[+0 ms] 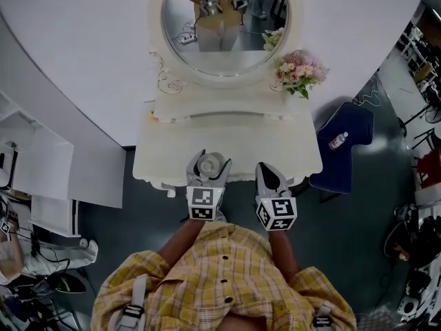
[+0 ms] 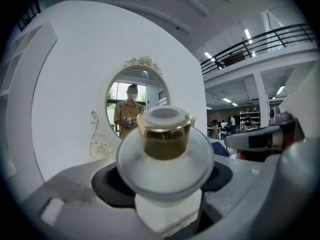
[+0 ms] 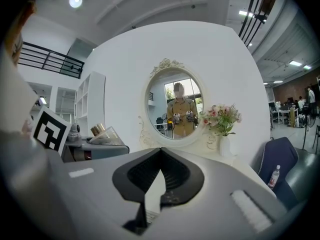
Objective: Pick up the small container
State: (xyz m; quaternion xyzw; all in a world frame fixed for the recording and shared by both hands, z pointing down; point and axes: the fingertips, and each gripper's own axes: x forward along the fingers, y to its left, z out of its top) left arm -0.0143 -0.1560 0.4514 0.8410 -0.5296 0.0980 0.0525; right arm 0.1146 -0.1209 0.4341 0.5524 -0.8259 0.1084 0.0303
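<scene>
The small container (image 2: 164,151) is a frosted round jar with a gold cap (image 2: 165,136), and it fills the middle of the left gripper view. My left gripper (image 2: 165,186) is shut on it, dark pads on either side of its wide body, holding it upright. In the head view the container (image 1: 210,163) sits in the left gripper (image 1: 208,169) above the front edge of the white vanity table (image 1: 234,140). My right gripper (image 1: 271,176) hovers beside it to the right. In the right gripper view the right gripper (image 3: 159,176) has its jaws together with nothing between them.
An oval mirror (image 1: 224,19) stands at the back of the table, showing a person's reflection. A vase of pink flowers (image 1: 300,71) sits at the table's back right. A blue chair (image 1: 342,143) with a bottle (image 1: 337,141) on it stands right of the table. White shelves (image 1: 41,171) stand at the left.
</scene>
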